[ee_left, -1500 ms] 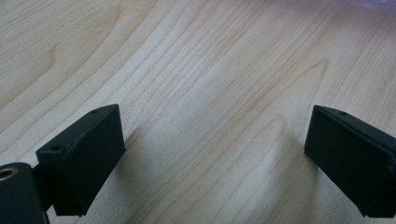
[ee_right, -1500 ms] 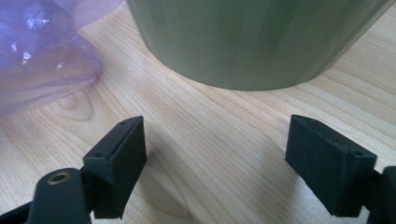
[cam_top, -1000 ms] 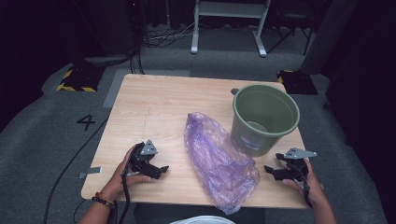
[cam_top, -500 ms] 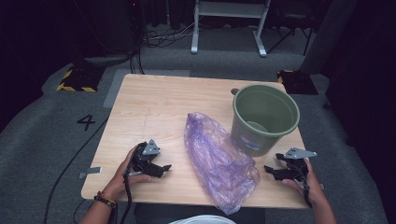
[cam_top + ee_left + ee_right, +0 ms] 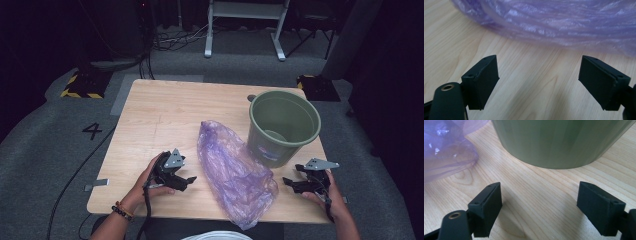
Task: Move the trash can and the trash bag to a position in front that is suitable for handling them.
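While the person rests both forearms at the near edge of the light wooden table (image 5: 165, 115), the left gripper (image 5: 187, 181) lies low over the wood at the left, held in the left hand (image 5: 150, 177). Its jaws are spread wide with nothing between them, and they point to the right, toward the crumpled translucent purple plastic bag (image 5: 232, 167). In the left gripper view the bag (image 5: 564, 22) fills the top part, just beyond the jaw tips and not touching them.

The bag lies flat on the table between the two grippers. Its long axis runs from the far side, near the middle of the table, to the near edge, leaning a little to the right as it comes closer; the near end reaches slightly over the table edge. On its right side it lies against the foot of the round olive-green plastic bucket (image 5: 284, 127), which stands upright with the mouth open to above.

At the right, the right gripper (image 5: 292, 184) is in the right hand (image 5: 332, 197), and its jaws also stand wide apart and hold nothing. In the right gripper view they face the bucket wall (image 5: 559, 142), near but apart, with a corner of the bag (image 5: 446, 152) at the left.
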Available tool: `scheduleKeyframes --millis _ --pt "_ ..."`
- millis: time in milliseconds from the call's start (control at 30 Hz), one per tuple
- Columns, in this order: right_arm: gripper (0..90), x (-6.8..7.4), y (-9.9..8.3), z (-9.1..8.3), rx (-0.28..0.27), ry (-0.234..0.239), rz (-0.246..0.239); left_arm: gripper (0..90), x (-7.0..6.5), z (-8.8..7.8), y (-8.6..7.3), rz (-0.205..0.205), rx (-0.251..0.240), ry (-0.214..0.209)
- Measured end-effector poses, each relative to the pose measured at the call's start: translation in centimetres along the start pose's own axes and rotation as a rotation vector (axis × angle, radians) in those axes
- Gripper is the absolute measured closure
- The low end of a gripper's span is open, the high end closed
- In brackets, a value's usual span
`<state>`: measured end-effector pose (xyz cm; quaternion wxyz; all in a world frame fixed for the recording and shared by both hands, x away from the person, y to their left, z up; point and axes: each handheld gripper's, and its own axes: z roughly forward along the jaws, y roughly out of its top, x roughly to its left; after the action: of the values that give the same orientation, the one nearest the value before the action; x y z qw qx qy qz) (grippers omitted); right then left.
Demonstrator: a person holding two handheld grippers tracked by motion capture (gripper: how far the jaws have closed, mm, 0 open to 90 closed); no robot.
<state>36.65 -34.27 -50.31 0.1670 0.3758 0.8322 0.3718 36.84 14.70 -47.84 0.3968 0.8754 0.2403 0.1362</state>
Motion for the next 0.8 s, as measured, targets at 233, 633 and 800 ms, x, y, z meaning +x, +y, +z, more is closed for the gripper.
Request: scheduleKeyframes --millis 233,633,800 --pt "19.7 0.0 0.0 0.0 0.0 0.0 0.0 16.3 -0.7 1.4 1.8 0.043 -0.03 -0.034" --pt "19.7 0.0 0.0 0.0 0.0 0.0 0.0 22.5 -1.9 6.2 4.5 0.137 0.008 -0.048" --pt "19.7 0.0 0.0 0.0 0.0 0.0 0.0 25.5 -2.0 8.3 4.6 0.131 0.058 -0.1"
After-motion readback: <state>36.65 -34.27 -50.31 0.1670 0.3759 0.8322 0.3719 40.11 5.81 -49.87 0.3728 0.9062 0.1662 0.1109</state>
